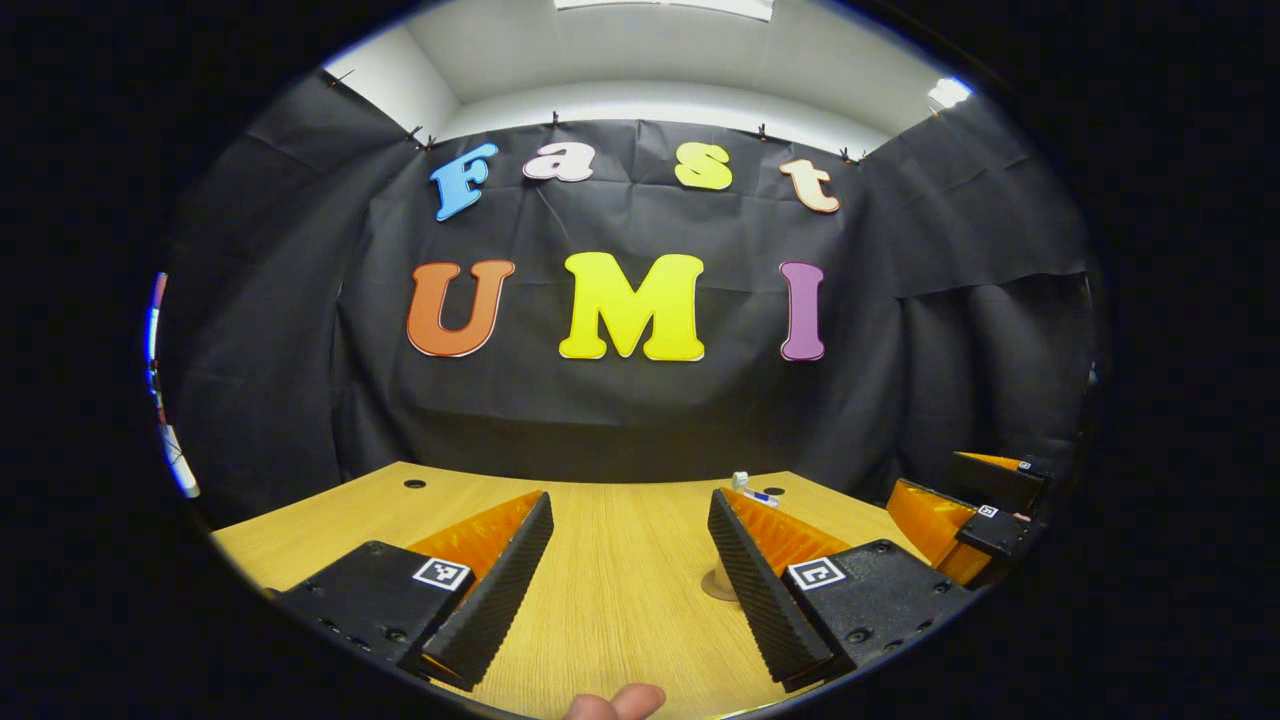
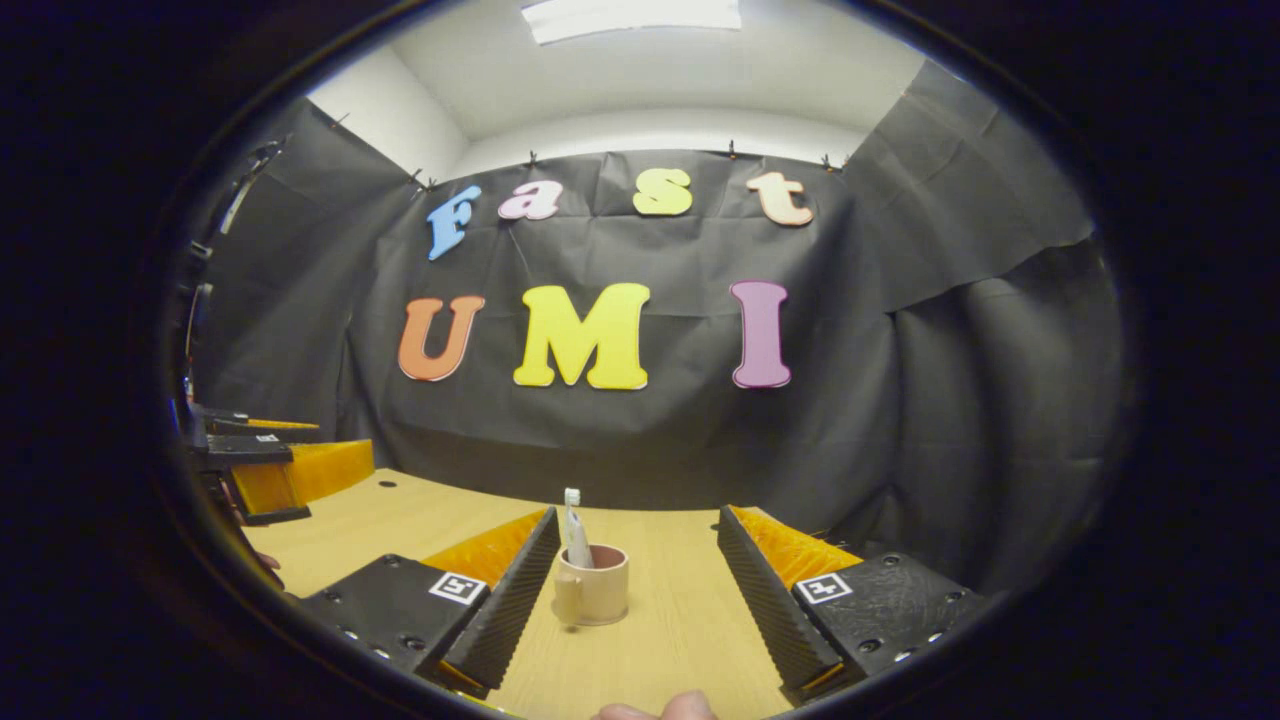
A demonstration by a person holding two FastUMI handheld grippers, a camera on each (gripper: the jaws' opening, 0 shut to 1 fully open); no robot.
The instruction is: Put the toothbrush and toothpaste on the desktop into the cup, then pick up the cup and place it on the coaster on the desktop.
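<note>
A beige cup (image 2: 592, 588) with a handle on its left stands upright on the wooden table (image 2: 660, 640), just past my right gripper (image 2: 637, 515) and a little left of its centre line. A white toothbrush (image 2: 572, 500) and a pale tube (image 2: 580, 548) stick out of the cup. My right gripper is open and holds nothing. My left gripper (image 1: 630, 500) is also open and empty. Behind one of its fingers (image 1: 765, 590) peeks a beige round base (image 1: 718, 586), with a white tip and a blue-marked piece (image 1: 752, 490) above it. Whether a coaster lies under the cup I cannot tell.
The right gripper (image 1: 960, 520) shows at the far right of the left gripper view, and the left gripper (image 2: 270, 470) at the far left of the right gripper view. Black cloth walls the table's back and sides. A fingertip (image 1: 615, 703) shows at the bottom edge.
</note>
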